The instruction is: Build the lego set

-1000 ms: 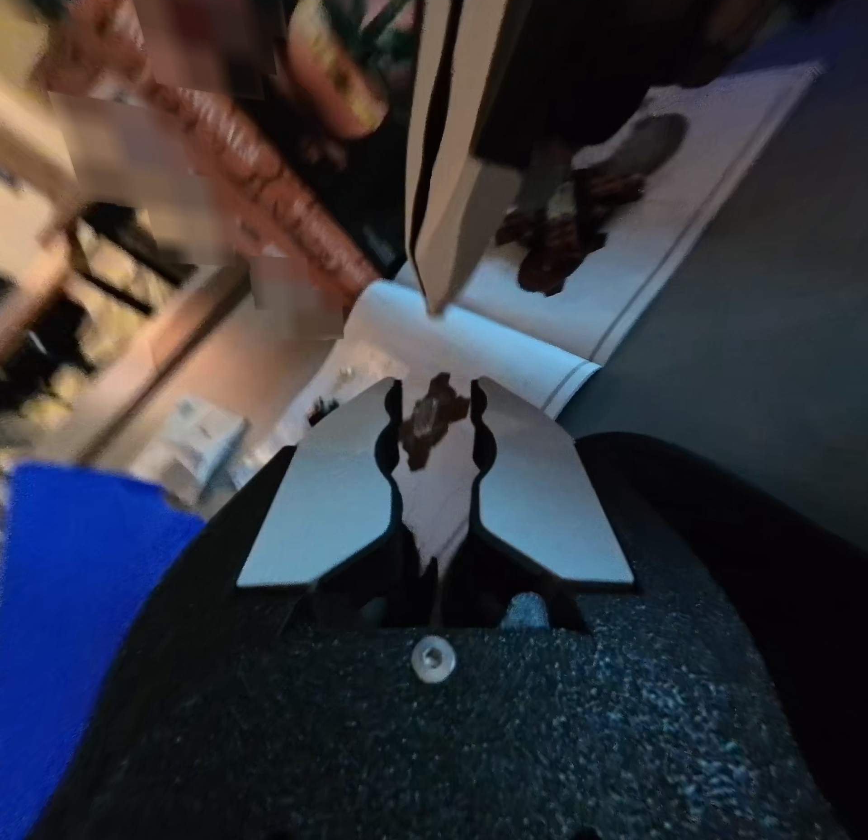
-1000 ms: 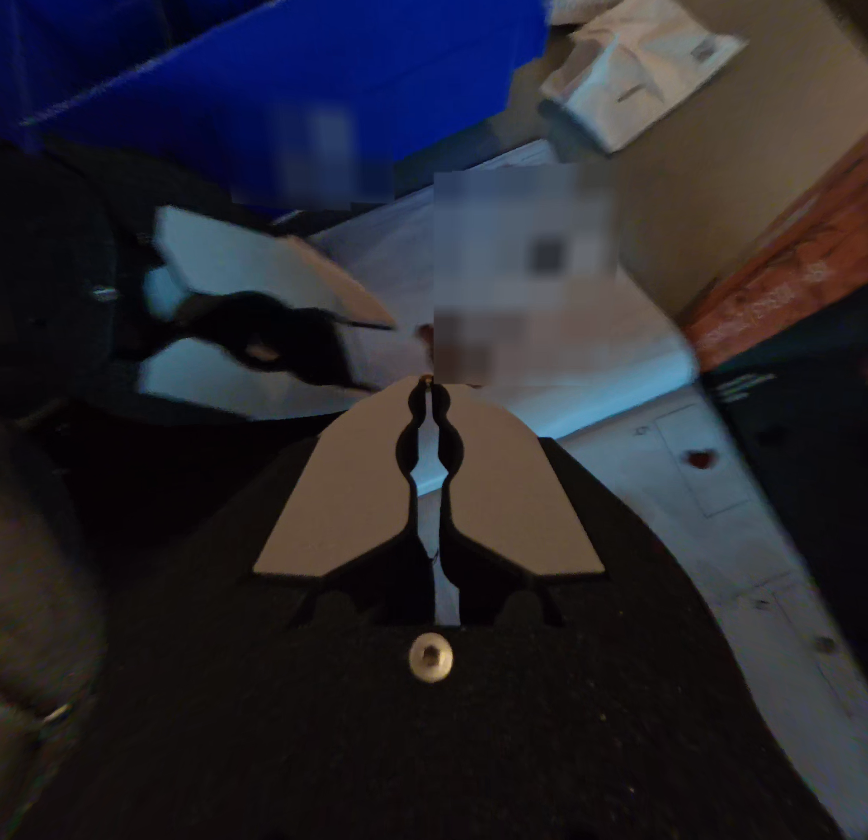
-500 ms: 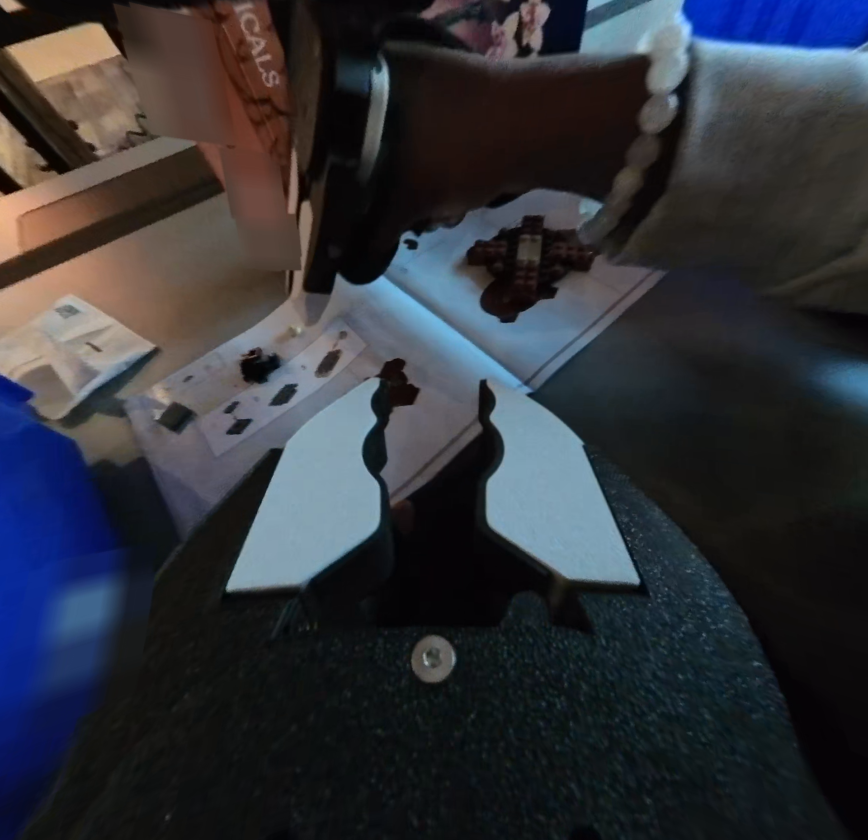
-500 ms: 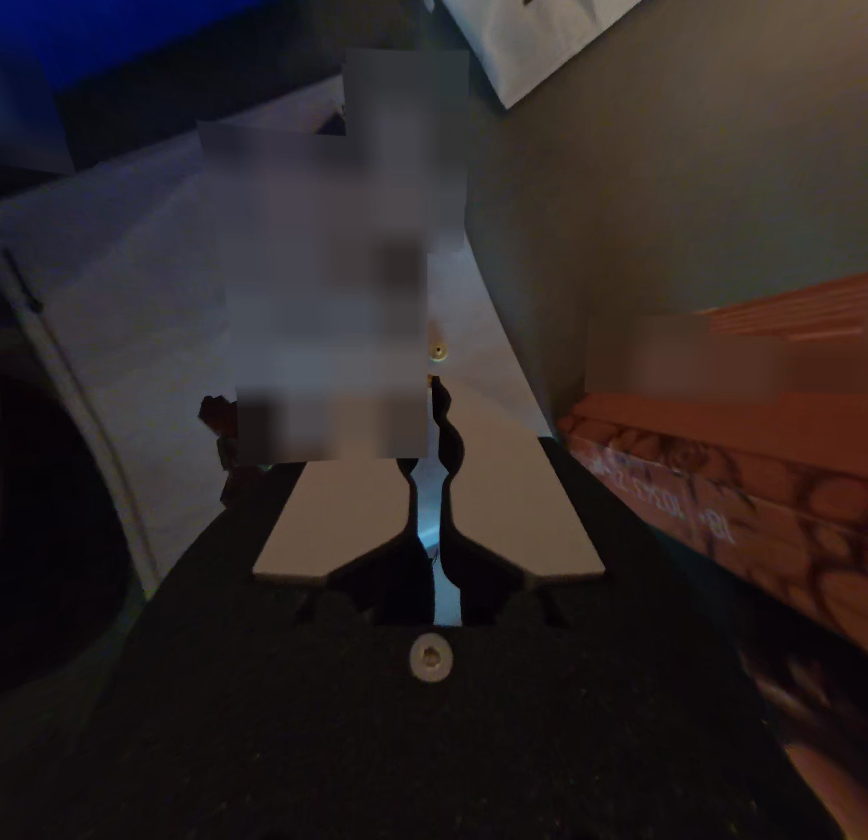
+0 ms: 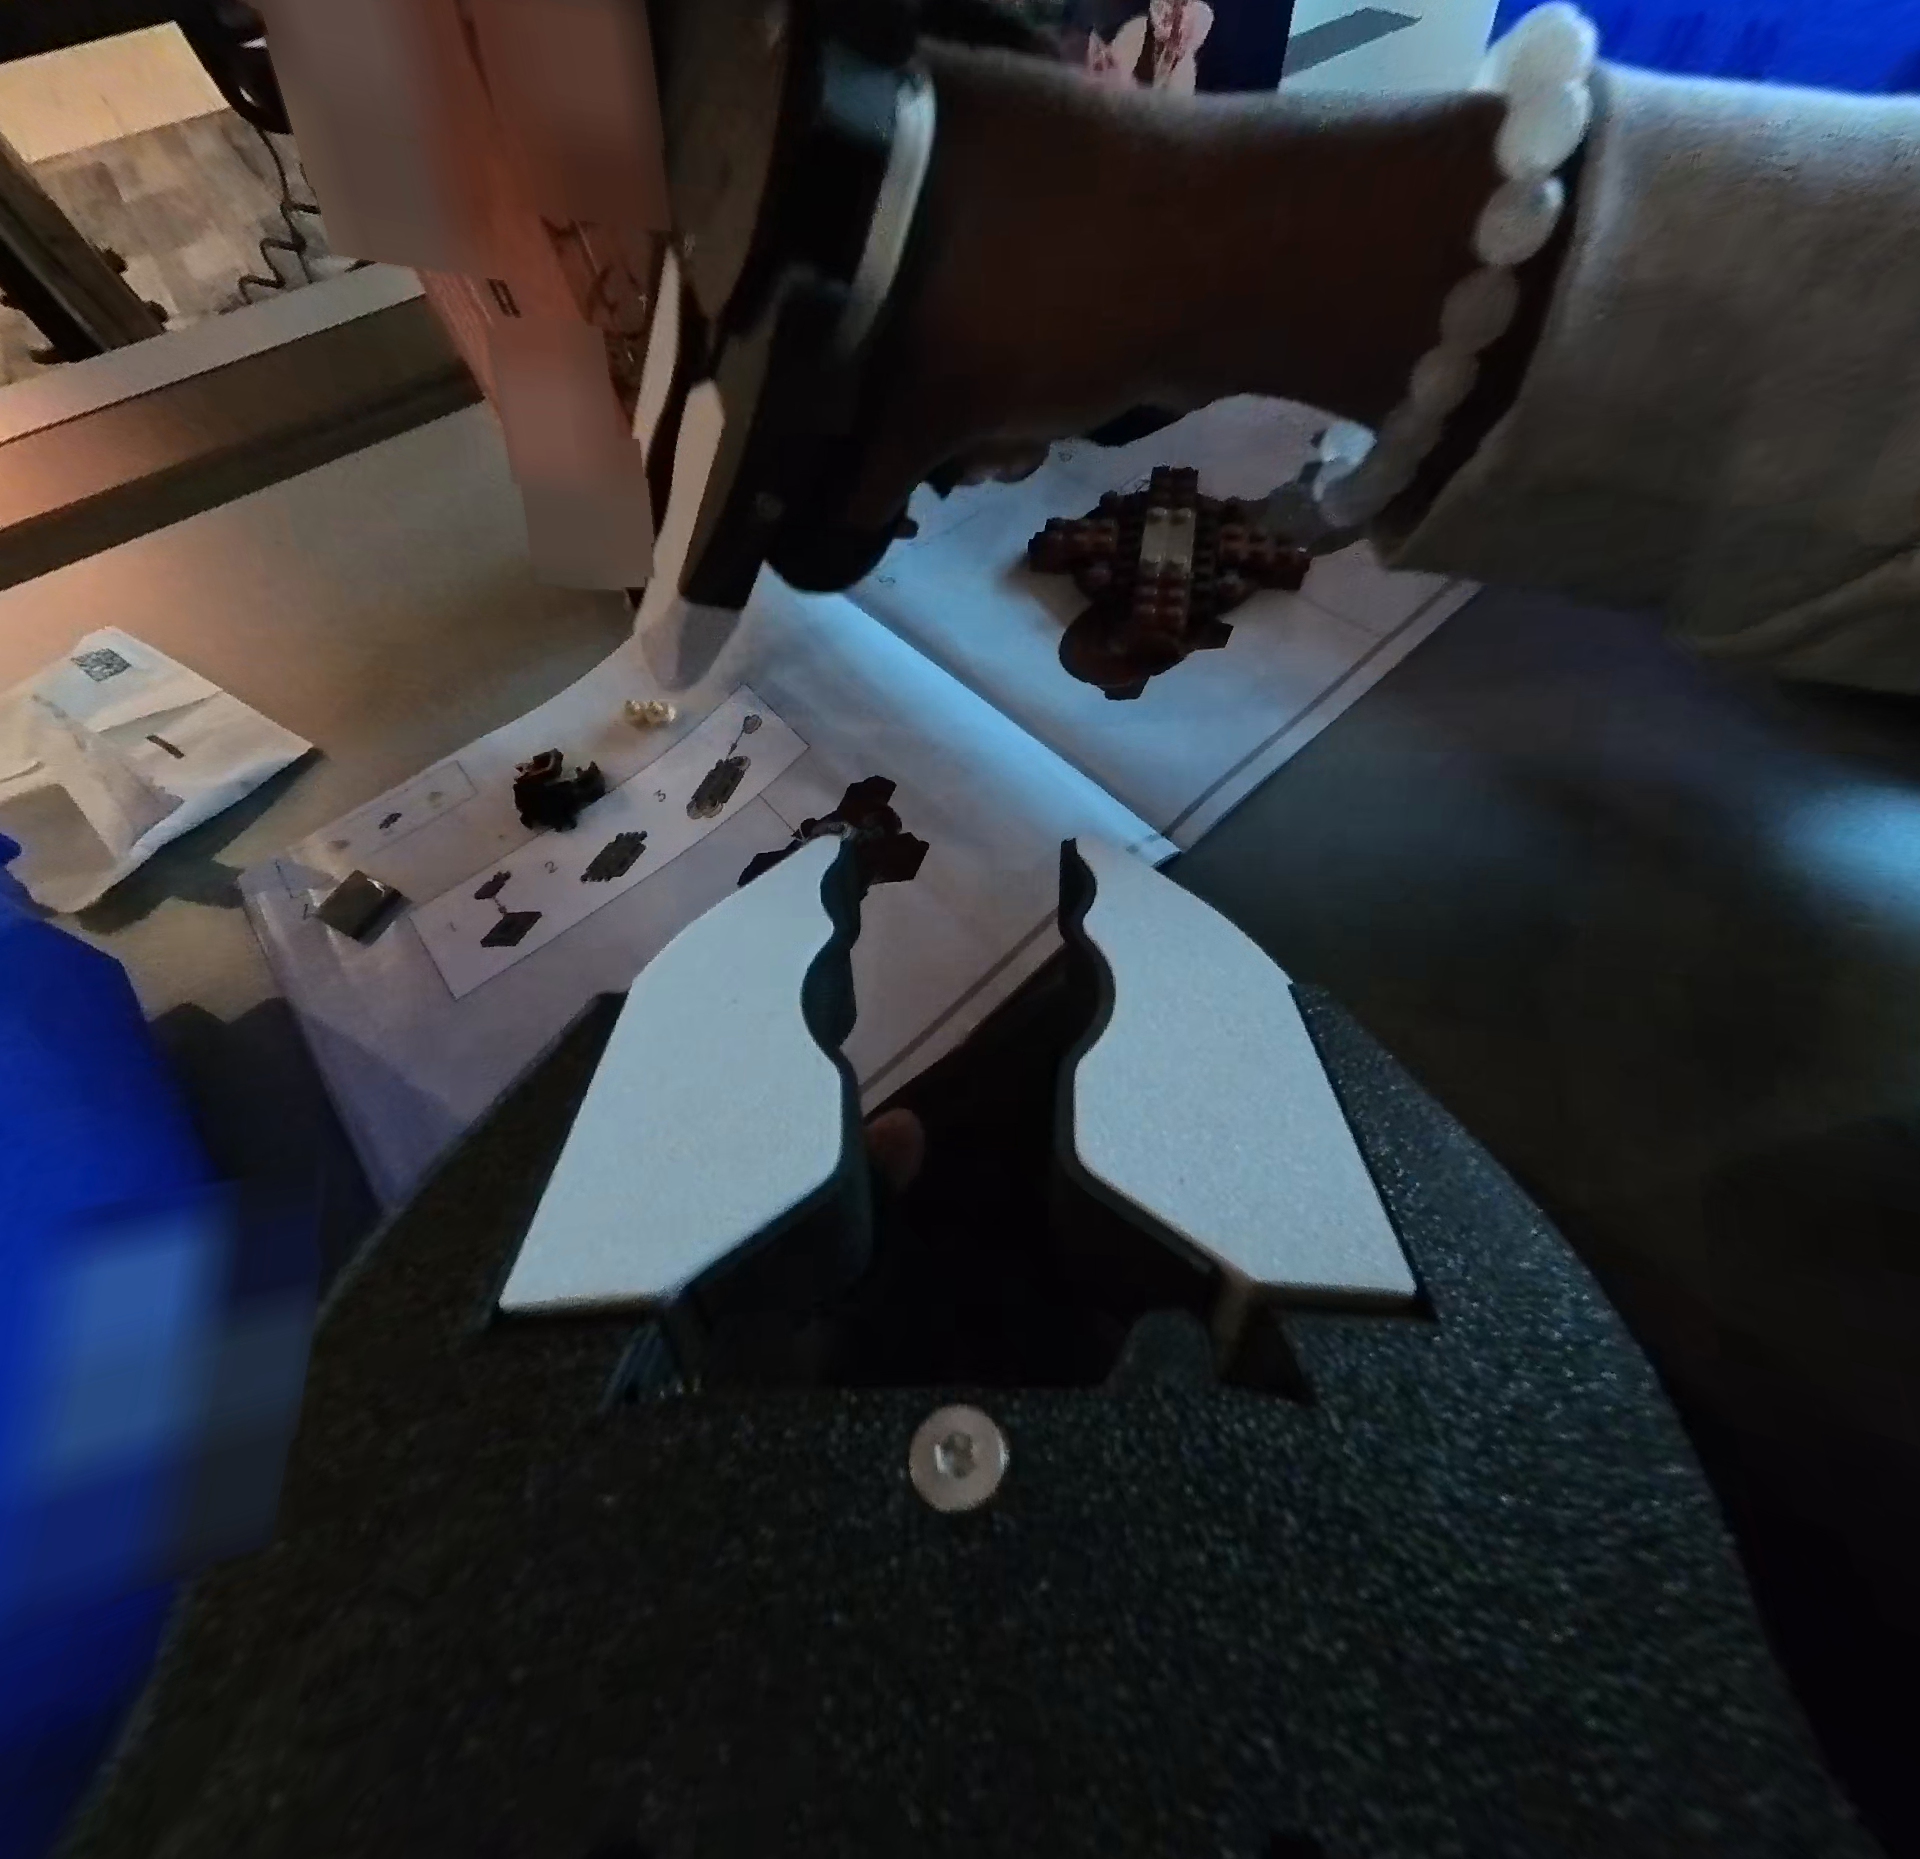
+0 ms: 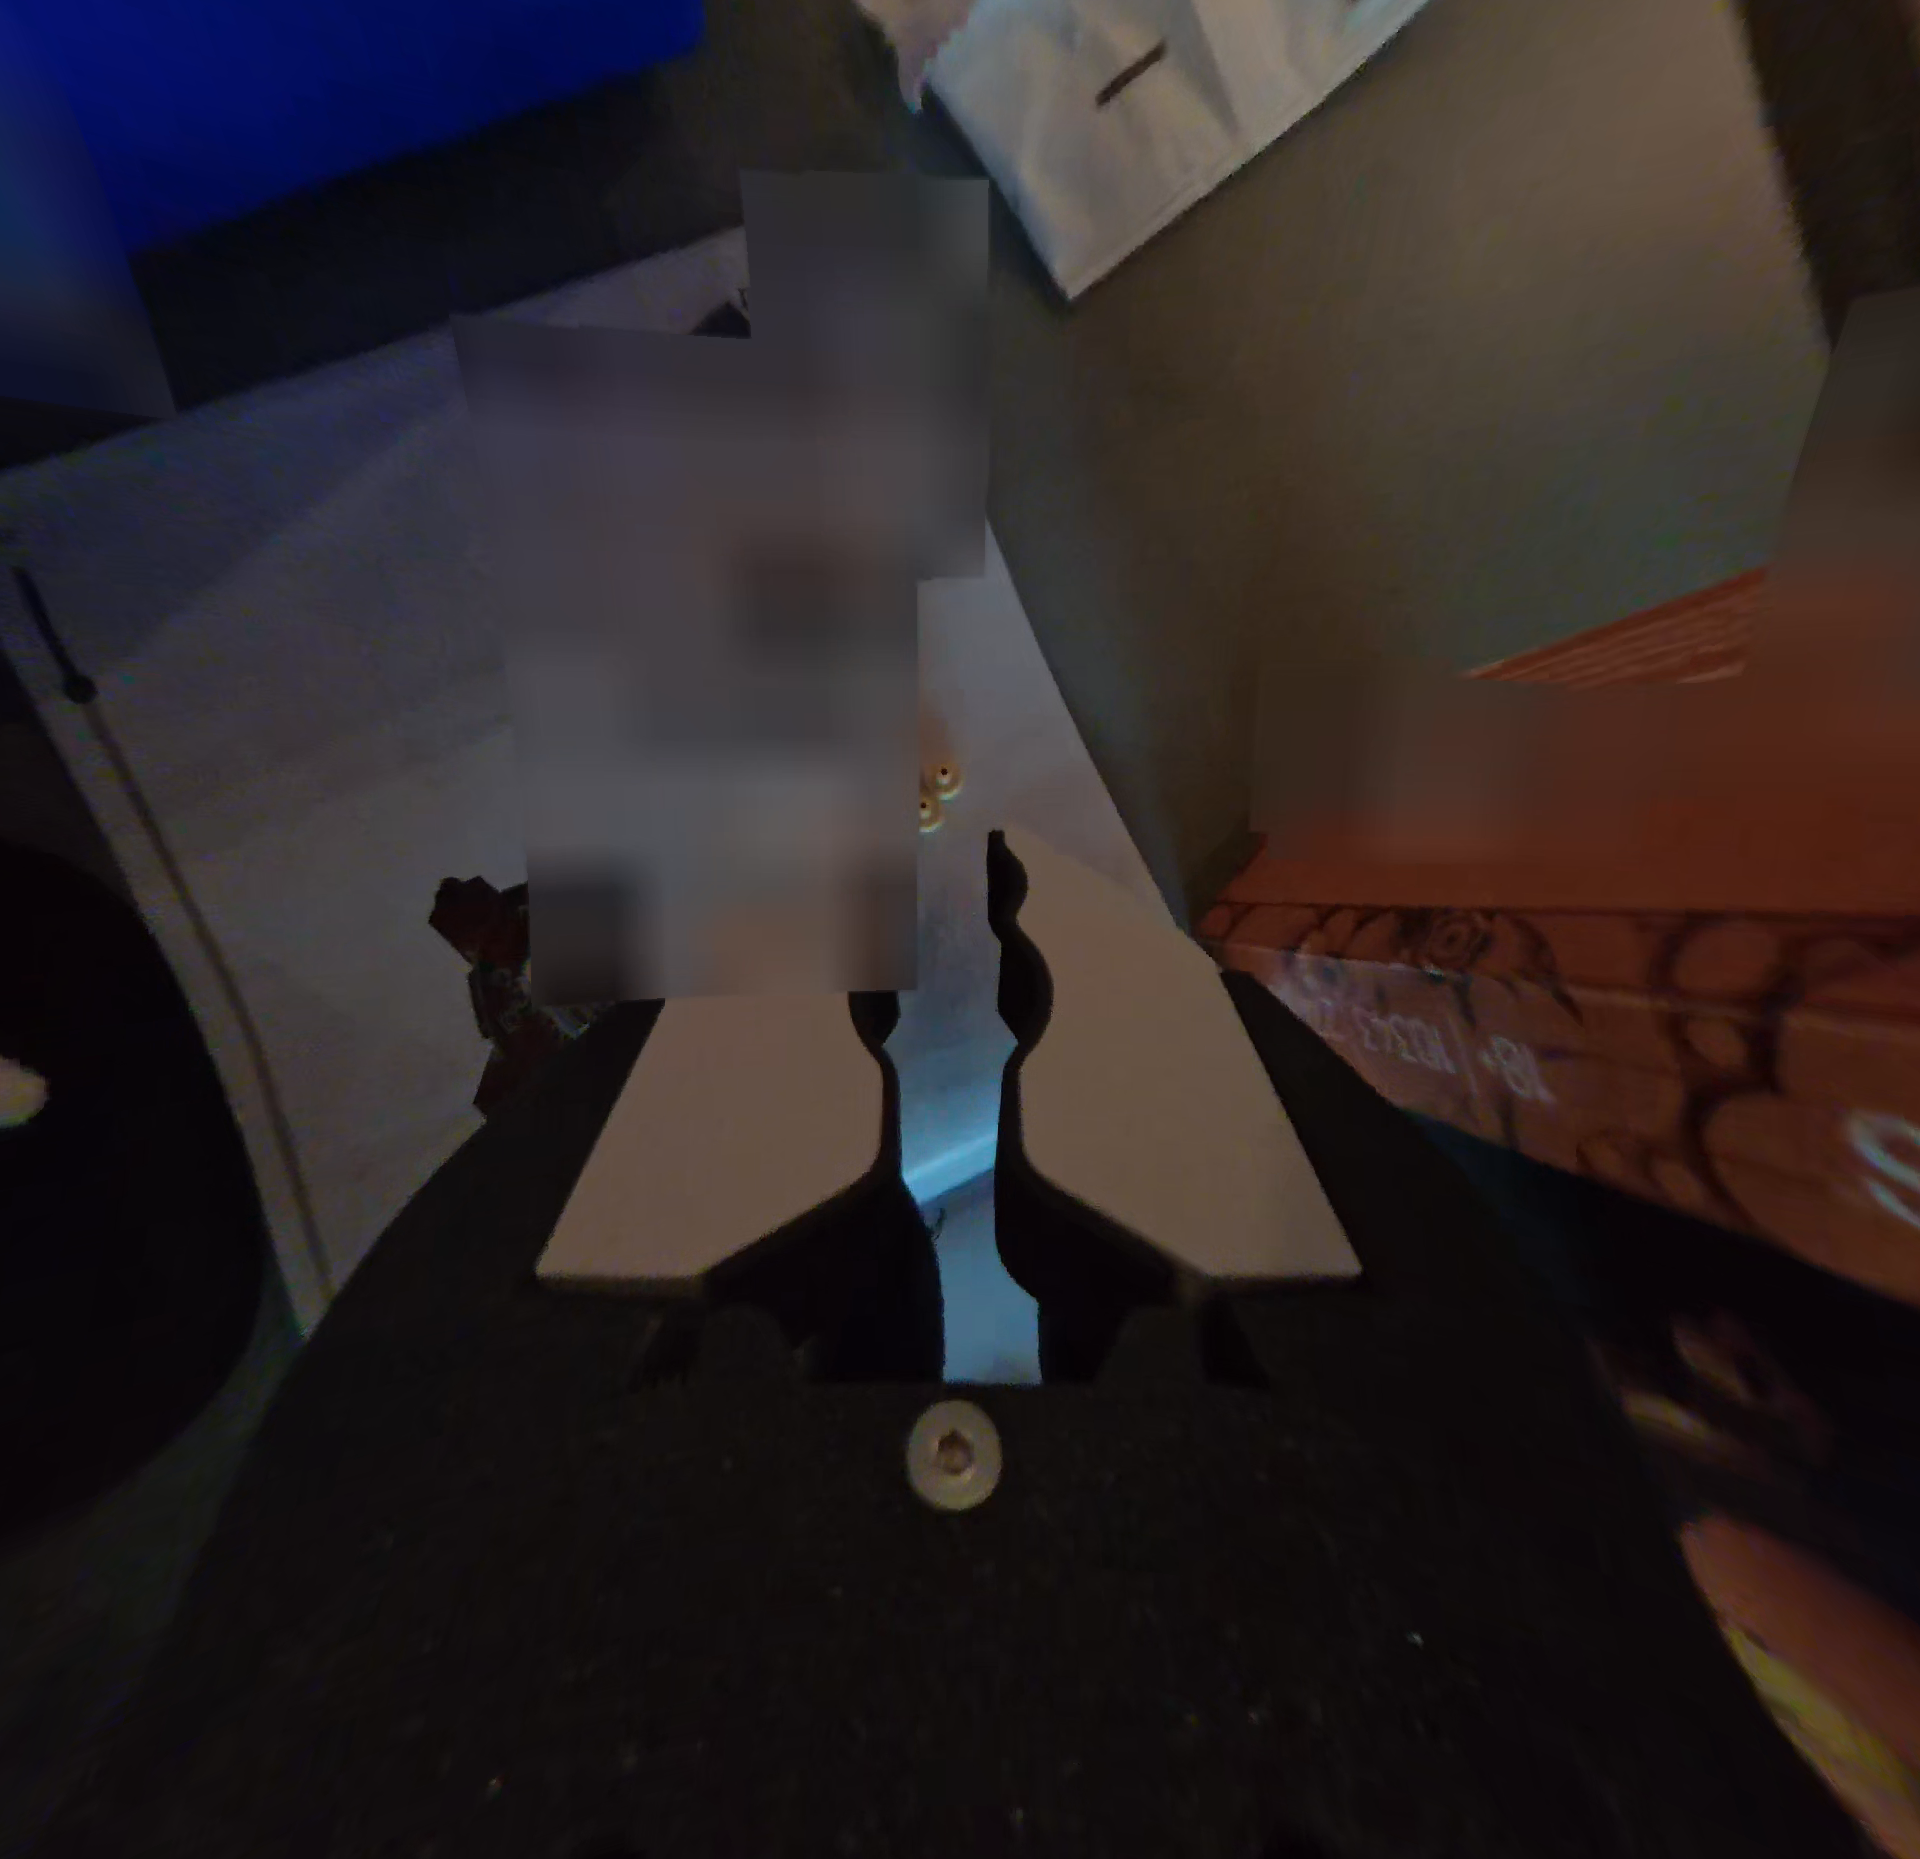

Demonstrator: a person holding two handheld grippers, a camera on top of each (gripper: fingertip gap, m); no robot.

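My left gripper is open and empty above an open instruction booklet, its left fingertip over a dark brown shape on the page. A brown brick assembly lies on the far page. My right gripper points down at two small cream round pieces. In the right wrist view my right gripper is slightly open with only paper between the fingers. The cream pieces lie just ahead of its tips. A blurred patch hides its left fingertip.
A dark brown cluster of small bricks and a grey tile lie on the booklet's left page. An orange-brown box stands close on the right. A white bag and a blue bin lie beyond. A hand with a bead bracelet holds the right gripper. About 15 centimeters separates my left fingertips from my right. It is some 7 centimeters from my left tips to the dark brown shape.
The right jaws were shut and have parted a little, and that gripper has come down close to the cream pieces. The left jaws opened wider a second ago and have stayed so.
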